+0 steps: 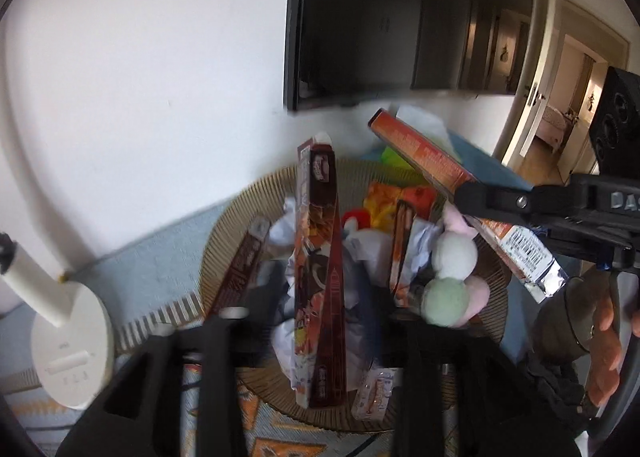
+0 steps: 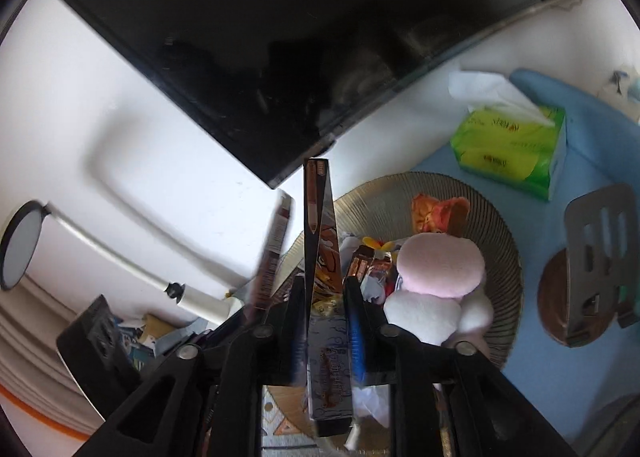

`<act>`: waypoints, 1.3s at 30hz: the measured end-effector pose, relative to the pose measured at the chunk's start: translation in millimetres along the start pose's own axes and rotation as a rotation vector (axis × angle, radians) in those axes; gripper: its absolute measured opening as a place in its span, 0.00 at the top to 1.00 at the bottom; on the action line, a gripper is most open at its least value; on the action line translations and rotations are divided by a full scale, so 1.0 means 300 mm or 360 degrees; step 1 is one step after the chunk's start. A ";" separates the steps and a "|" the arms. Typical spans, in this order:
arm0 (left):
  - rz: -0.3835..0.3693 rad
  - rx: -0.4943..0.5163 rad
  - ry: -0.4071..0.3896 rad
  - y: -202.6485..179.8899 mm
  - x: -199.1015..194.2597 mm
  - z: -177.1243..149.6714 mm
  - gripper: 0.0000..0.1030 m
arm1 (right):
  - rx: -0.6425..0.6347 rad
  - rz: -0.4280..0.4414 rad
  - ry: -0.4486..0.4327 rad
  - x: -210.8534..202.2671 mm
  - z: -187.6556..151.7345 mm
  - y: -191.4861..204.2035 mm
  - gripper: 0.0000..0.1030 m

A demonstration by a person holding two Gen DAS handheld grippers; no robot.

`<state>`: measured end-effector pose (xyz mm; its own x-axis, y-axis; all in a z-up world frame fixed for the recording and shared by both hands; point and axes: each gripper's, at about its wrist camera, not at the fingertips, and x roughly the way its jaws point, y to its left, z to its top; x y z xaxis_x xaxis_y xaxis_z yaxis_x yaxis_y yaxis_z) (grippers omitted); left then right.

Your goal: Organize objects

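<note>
We see a dark TV (image 1: 400, 17) on the white wall, a blue cloth (image 2: 560, 337) on the table under it. A round ribbed basket (image 1: 224, 249) sits on the cloth, crammed with snack packs, crumpled paper and a plush toy (image 1: 452, 277) at its right side. White lamp (image 1: 68, 345) stands left of the basket; green tissue pack (image 2: 512, 145) lies behind it; a slotted spatula (image 2: 600, 257) rests on a brown disc to the right.

Our left gripper (image 1: 320, 321) is over the basket's near side, clamped on a tall brown box (image 1: 320, 277) that stands upright between the fingers. Our right gripper (image 2: 324, 297) is clenched on an orange box (image 1: 440, 169), held tilted above the basket's far right rim; the left camera shows one finger (image 1: 492, 197) pressed on its side. In the right camera that box runs straight up between the fingers, and the brown box leans, blurred, just left of it.
</note>
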<state>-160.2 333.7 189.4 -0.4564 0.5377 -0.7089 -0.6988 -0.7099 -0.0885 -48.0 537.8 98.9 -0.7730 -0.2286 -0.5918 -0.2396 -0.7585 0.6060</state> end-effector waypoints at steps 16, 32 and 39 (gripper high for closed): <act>0.0123 0.0030 -0.0158 0.037 -0.055 -0.096 0.00 | 0.0077 -0.0055 -0.0157 -0.086 -0.043 -0.018 0.12; 0.0765 -0.0110 -0.0146 0.380 -0.601 -0.270 0.00 | -0.0648 0.0003 0.0097 -0.062 -0.451 0.484 0.00; 0.0890 -0.0328 -0.0018 0.554 -0.632 -0.605 0.00 | -0.0775 -0.0315 0.0224 0.059 -0.684 0.380 0.00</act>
<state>-89.8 31.2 182.0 -0.7309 0.0605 -0.6798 -0.2296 -0.9598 0.1615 31.5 322.1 48.4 -0.6466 -0.1070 -0.7553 -0.0466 -0.9827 0.1791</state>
